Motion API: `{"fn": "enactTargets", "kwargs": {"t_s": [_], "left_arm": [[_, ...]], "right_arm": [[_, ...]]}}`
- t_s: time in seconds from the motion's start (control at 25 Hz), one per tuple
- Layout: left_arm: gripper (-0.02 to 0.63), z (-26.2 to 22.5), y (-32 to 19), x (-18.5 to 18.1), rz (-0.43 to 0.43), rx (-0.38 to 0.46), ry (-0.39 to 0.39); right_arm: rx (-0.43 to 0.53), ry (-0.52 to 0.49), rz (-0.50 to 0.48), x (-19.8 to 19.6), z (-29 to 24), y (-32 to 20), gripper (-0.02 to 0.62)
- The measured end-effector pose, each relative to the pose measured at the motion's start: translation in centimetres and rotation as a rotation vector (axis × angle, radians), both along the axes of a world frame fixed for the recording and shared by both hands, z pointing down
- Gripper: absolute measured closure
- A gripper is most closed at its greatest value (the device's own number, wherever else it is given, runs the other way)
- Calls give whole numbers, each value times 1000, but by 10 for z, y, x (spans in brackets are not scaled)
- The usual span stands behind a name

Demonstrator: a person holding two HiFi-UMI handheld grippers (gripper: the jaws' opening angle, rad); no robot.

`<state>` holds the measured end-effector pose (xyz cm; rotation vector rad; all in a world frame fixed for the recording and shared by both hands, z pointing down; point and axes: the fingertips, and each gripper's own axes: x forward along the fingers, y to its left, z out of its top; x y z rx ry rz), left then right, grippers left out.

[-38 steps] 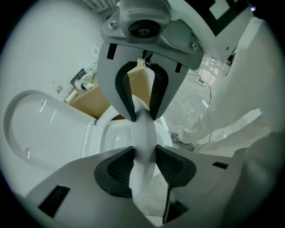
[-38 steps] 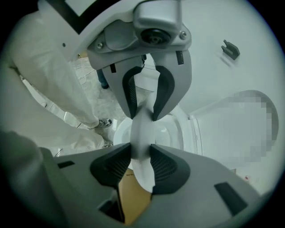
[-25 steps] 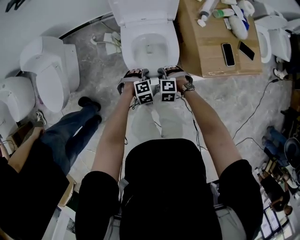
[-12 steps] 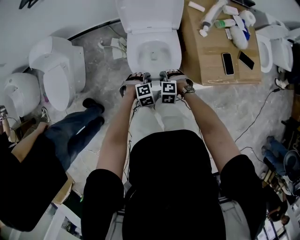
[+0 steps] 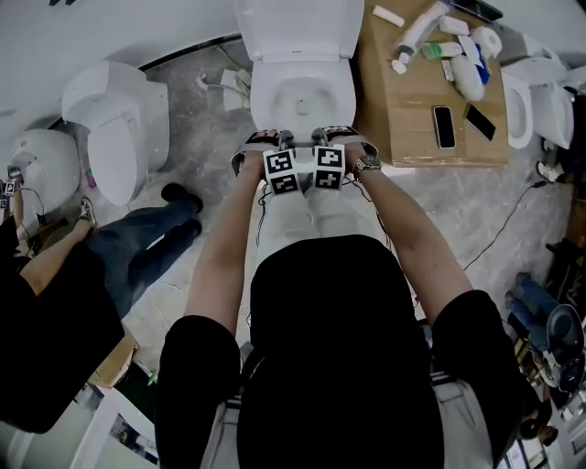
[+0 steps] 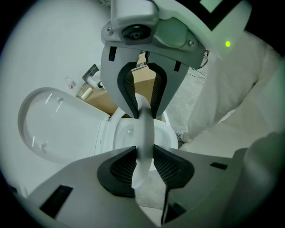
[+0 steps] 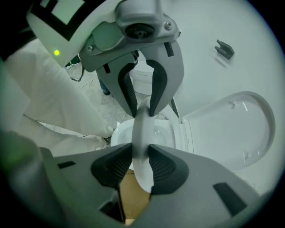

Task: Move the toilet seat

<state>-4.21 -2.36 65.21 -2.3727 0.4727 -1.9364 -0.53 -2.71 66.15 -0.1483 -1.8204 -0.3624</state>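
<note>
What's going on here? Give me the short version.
A person stands over a toilet bowl with a tool in each hand. The left tool and the right tool are both clamped side by side on the front edge of the toilet seat. The left tool's jaws have just been closing tighter on it. The seat looks raised off the bowl at the front, and the lid stands open behind it.
</note>
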Motion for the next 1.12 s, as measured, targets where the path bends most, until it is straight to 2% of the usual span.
{"fn": "enactTargets", "kwargs": {"t_s": [0.32,0.52,0.8,0.92,1.12], "left_arm": [[480,-8,-4,-2,36,1,15],[482,-14,-10,-4,71,-12,30],[486,-36,-21,-6,92,-30,30],[488,-34,-28,-8,92,-6,24],[492,-41,-36,-12,100,23,19]], "right_arm": [[-10,-16,9,-5,-7,-6,468],[-54,25,-13,0,-19,-9,466],[-67,-3,13,-8,-40,-21,469],[-64,-23,31,-12,-48,-26,471],[-71,-2,47,-14,-63,-30,476]]}}
